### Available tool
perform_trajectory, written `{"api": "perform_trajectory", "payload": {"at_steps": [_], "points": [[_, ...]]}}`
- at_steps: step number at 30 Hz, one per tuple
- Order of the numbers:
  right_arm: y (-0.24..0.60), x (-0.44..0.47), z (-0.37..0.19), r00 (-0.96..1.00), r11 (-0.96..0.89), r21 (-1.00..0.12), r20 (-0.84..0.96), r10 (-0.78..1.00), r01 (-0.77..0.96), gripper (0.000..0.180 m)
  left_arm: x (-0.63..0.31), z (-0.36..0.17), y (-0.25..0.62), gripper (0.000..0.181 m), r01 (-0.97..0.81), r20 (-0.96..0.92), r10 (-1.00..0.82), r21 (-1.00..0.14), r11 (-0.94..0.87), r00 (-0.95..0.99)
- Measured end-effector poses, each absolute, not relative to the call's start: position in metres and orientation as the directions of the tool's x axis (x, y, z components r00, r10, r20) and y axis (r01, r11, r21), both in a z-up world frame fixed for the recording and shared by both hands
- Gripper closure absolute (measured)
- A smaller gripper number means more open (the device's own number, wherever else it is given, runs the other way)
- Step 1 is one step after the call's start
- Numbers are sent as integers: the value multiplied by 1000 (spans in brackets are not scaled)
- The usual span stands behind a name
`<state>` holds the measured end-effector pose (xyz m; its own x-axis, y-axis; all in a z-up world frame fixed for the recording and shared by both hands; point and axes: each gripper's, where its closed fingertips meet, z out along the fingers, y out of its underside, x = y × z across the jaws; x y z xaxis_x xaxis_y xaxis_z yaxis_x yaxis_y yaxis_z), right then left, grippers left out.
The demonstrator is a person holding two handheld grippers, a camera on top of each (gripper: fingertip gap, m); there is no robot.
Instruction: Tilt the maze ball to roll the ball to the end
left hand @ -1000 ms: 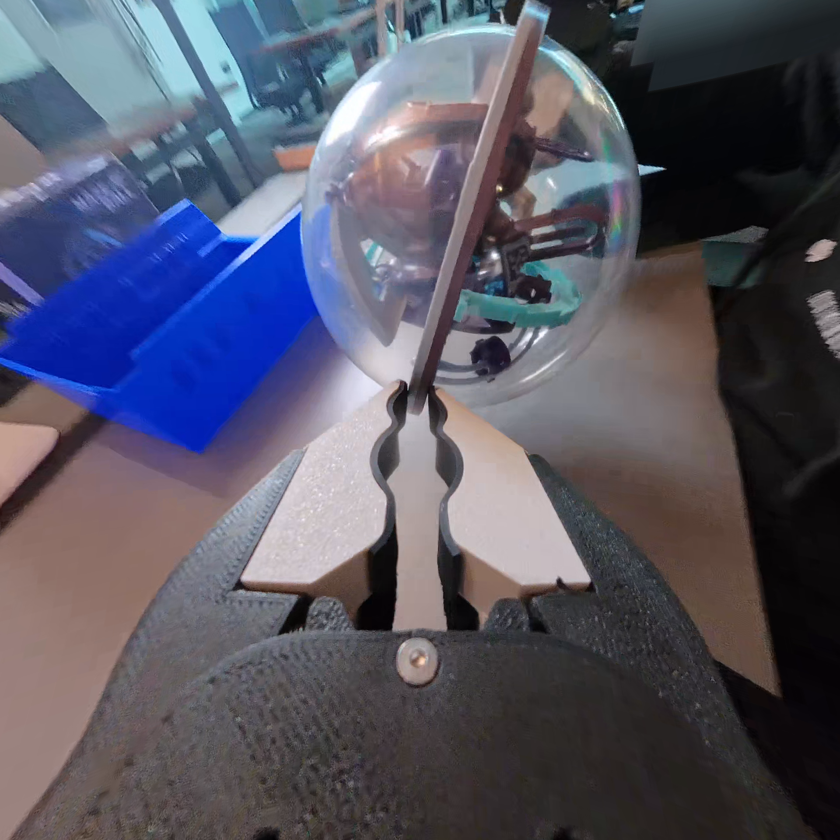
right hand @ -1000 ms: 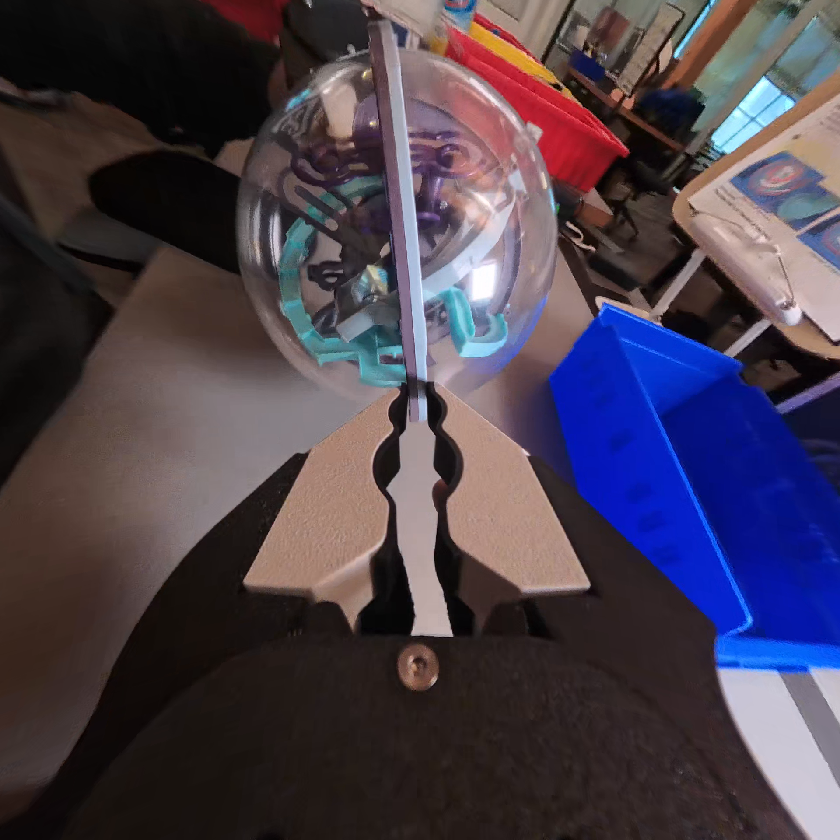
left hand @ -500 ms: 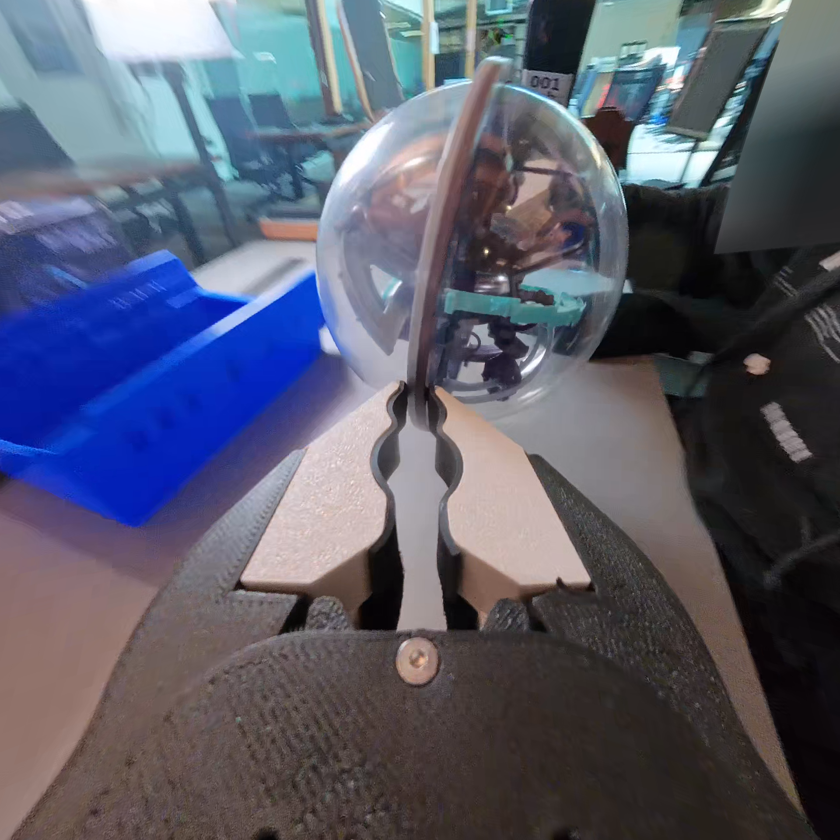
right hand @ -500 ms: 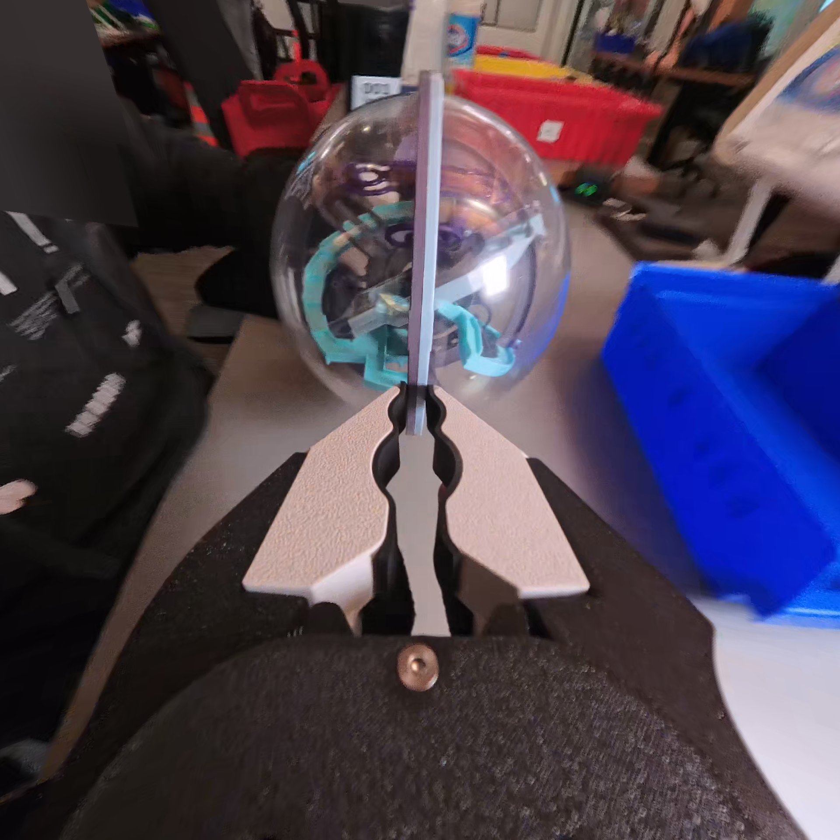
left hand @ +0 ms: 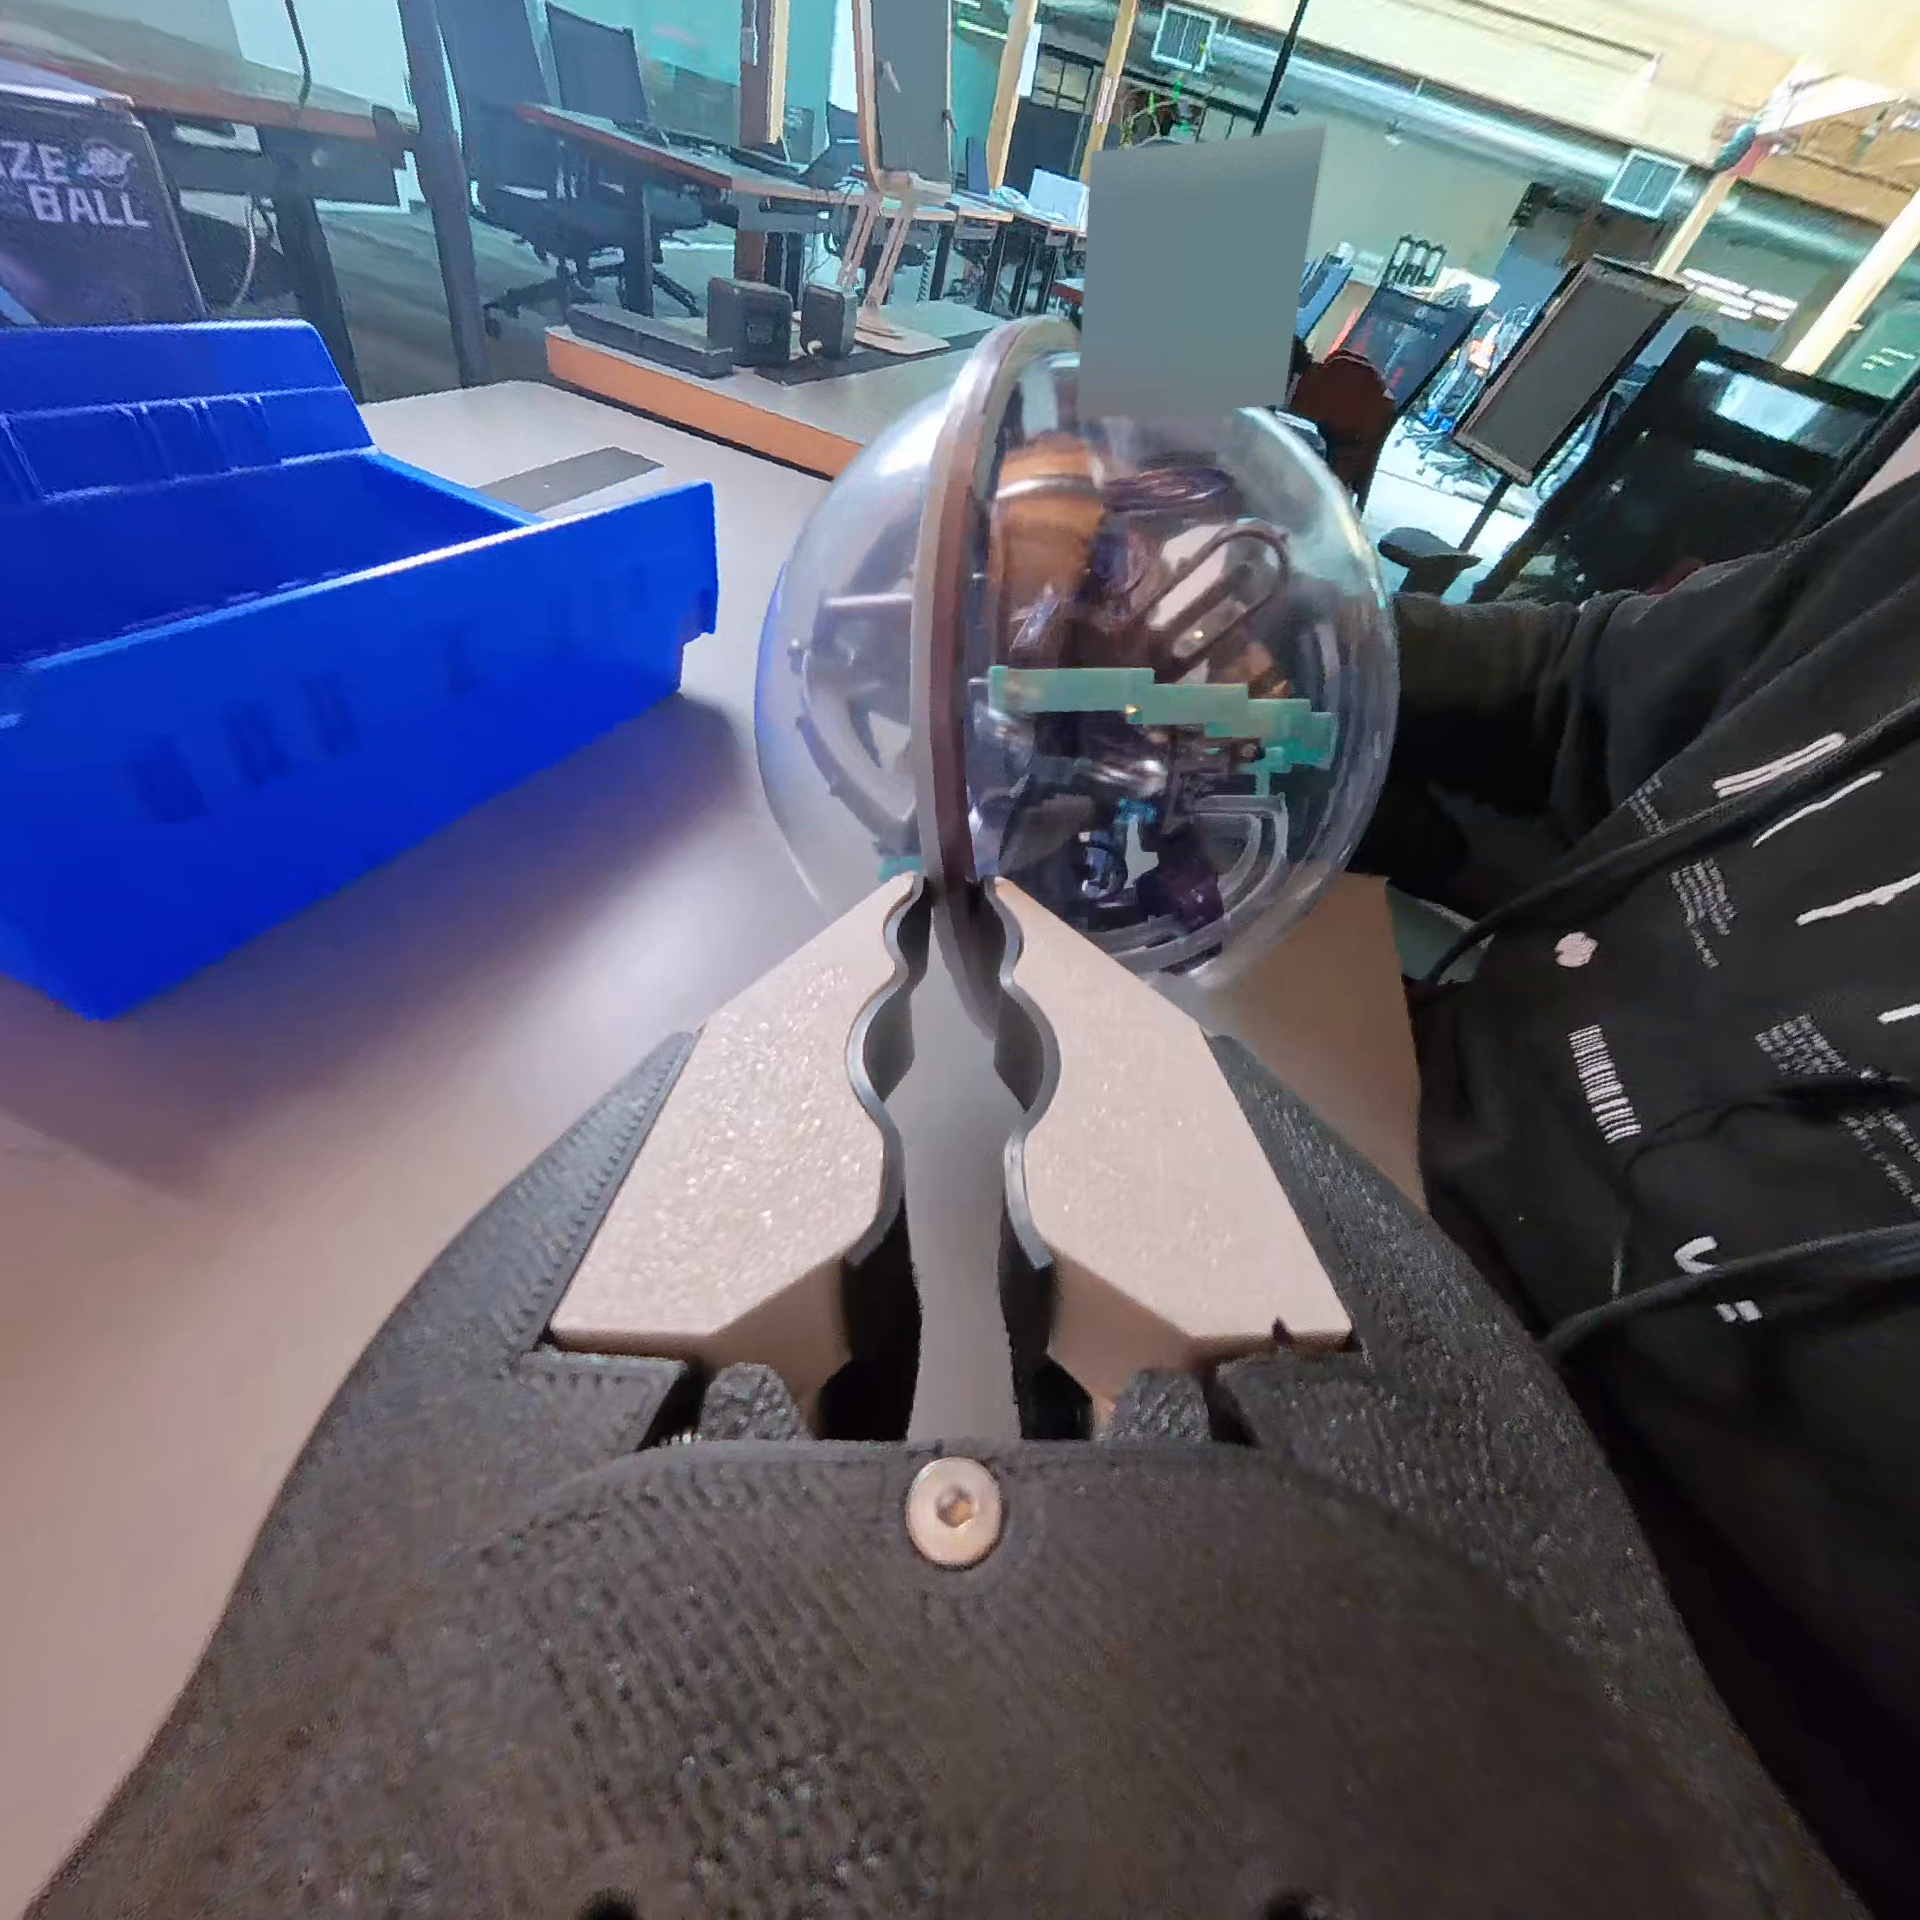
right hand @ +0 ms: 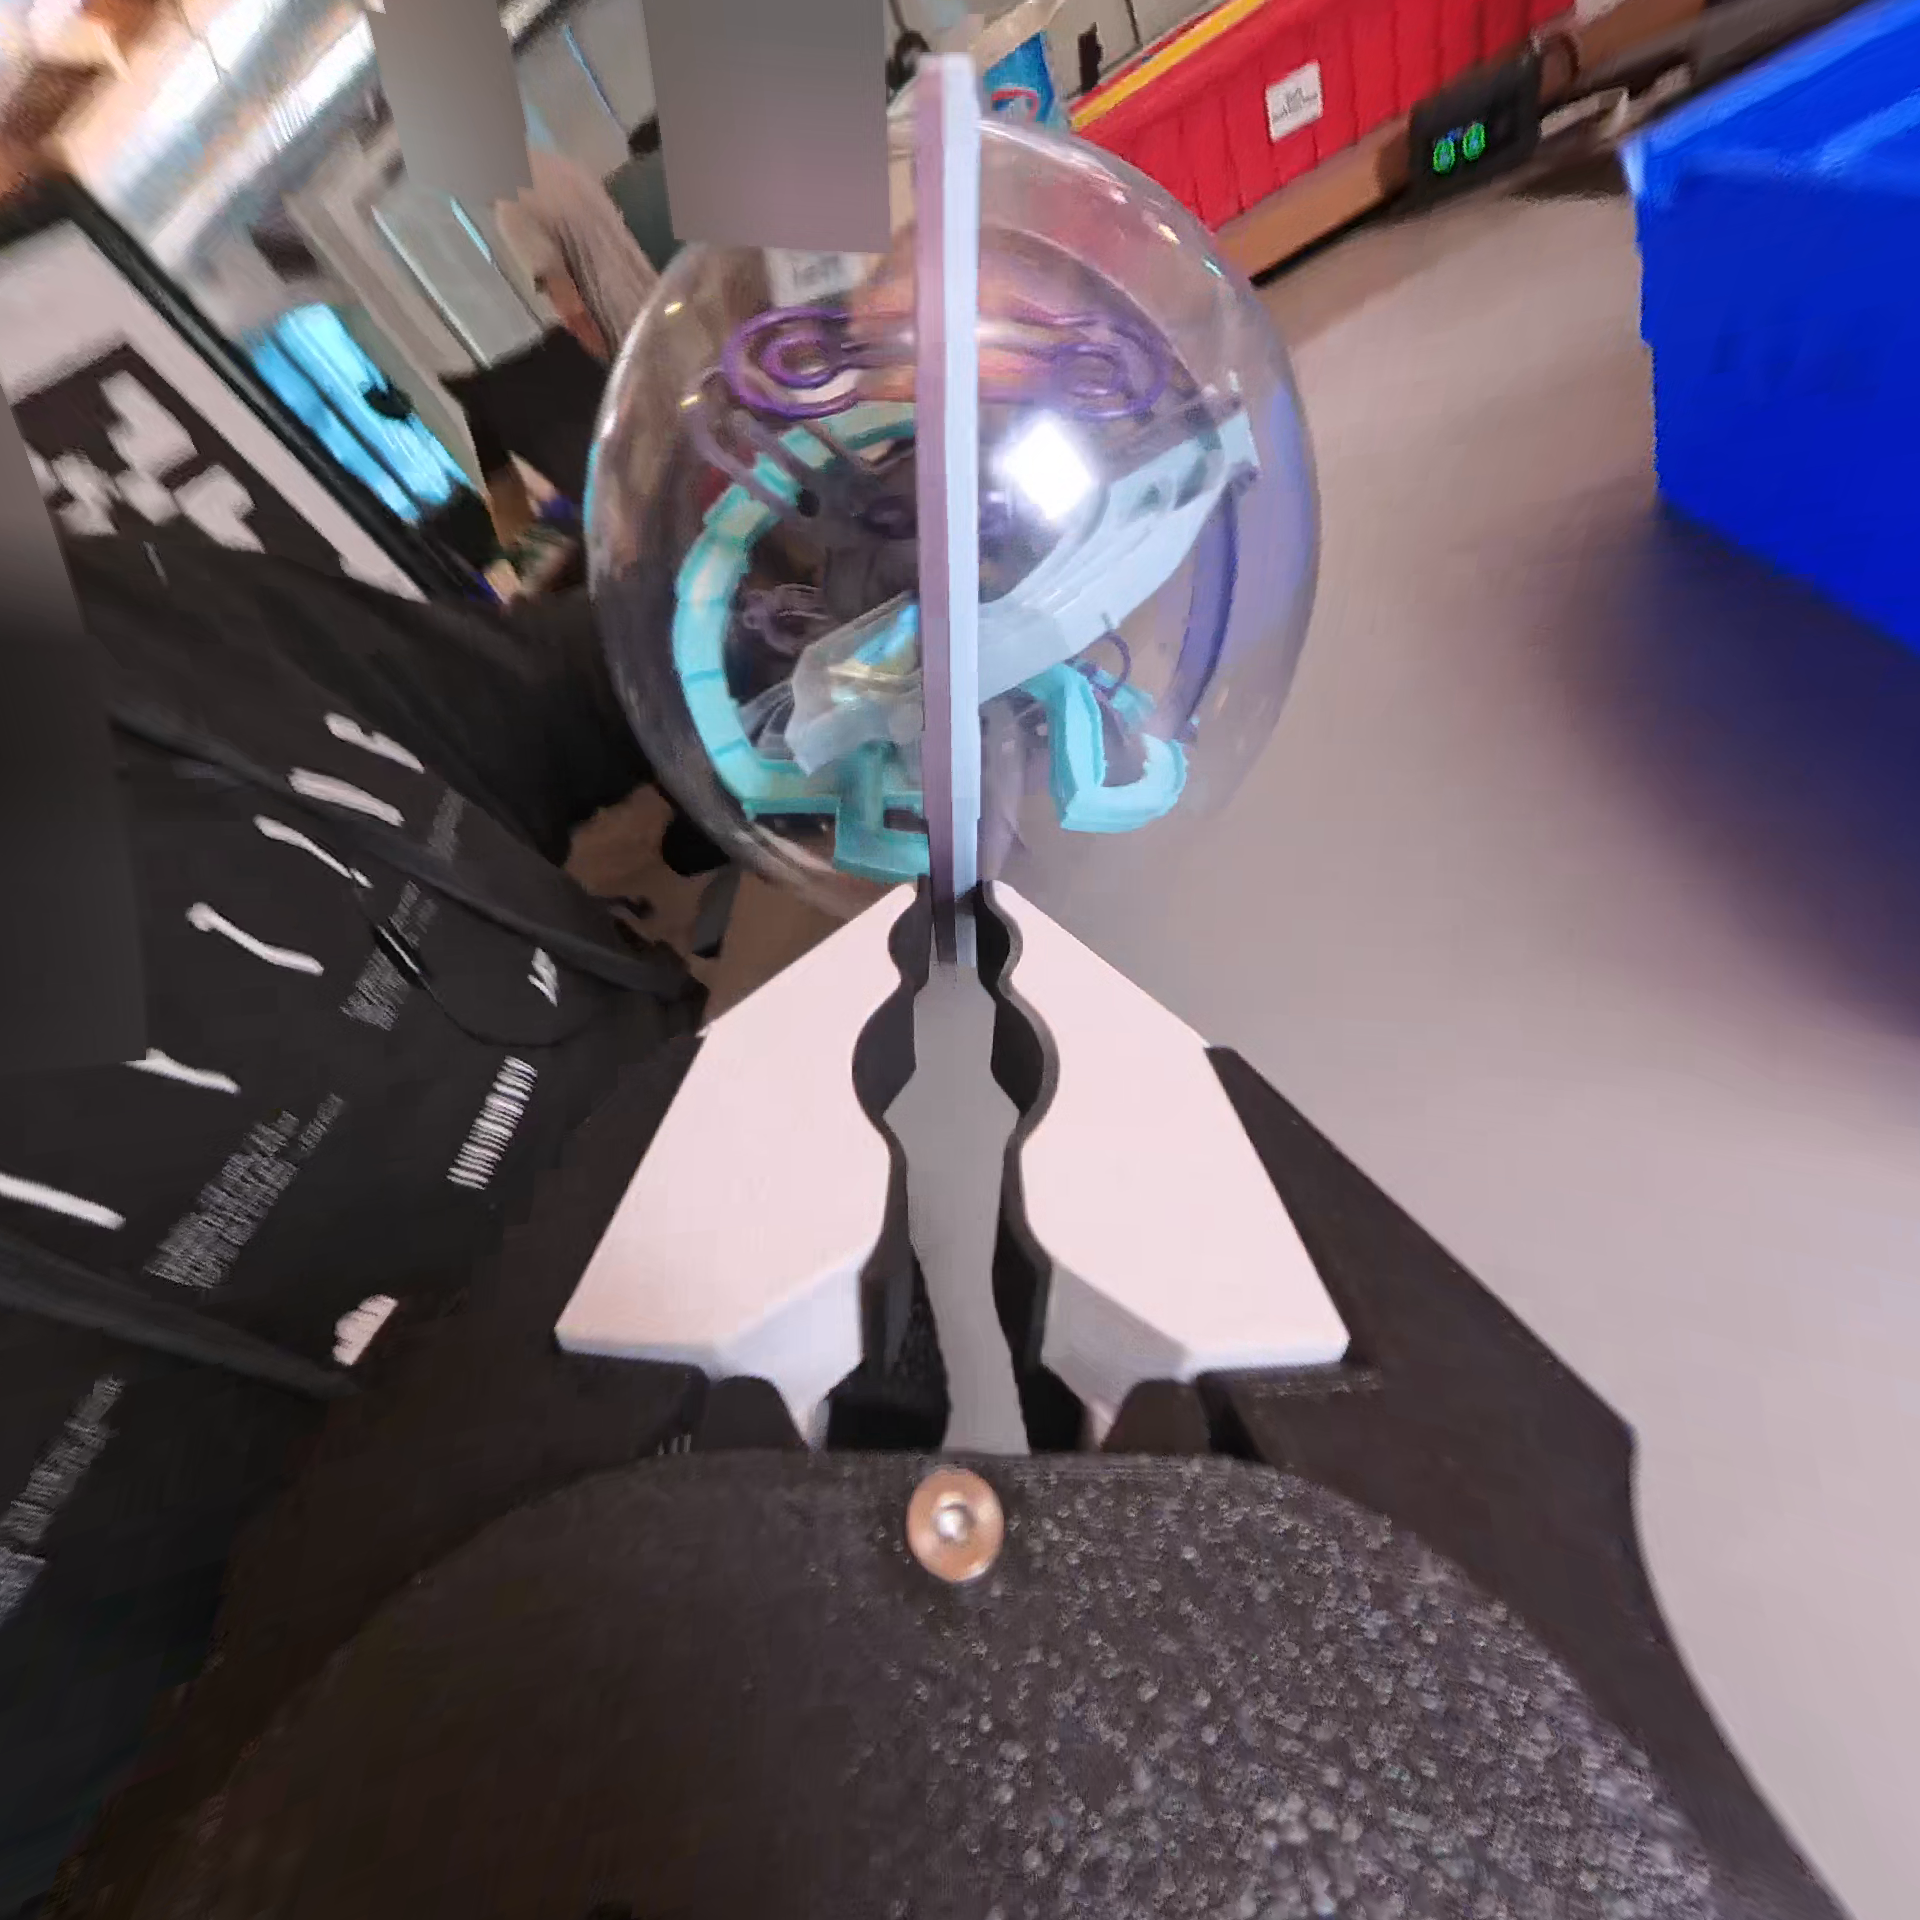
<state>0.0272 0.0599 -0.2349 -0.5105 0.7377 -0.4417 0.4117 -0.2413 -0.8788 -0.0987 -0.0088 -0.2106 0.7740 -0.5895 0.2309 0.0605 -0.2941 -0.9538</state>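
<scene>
Tilted upright now, maze ball [left hand: 1132,665]; only left view shows whole blue bin [left hand: 312,665].

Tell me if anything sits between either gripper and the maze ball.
Nothing visible does. The left gripper and the right gripper are each shut directly on the flat ring around the maze ball, which is held up off the table, apart from the blue bin.

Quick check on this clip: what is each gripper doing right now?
Left gripper: shut on the maze ball, jaws pinching its grey rim.
Right gripper: shut on the maze ball, jaws pinching the same rim.
</scene>
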Motion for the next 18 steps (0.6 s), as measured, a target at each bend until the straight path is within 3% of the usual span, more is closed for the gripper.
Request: {"api": "perform_trajectory", "payload": {"at_steps": [3,6,13,18], "points": [[62,24,-245,-444,-425,-747,-653,614,511,174,-97,-208,-11,173,99,308,-574,-925,-366,759],[64,22,-251,-391,-515,-659,-746,539,549,174,-100,-217,-8,173,186,433,-513,-866,-463,741],[71,21,-263,-273,-624,-515,-852,446,588,175,-106,-254,0,173,395,693,-368,-681,-617,620],[89,15,-256,-250,-694,-489,-871,423,528,174,-106,-263,6,172,429,735,-349,-641,-636,582]]}}
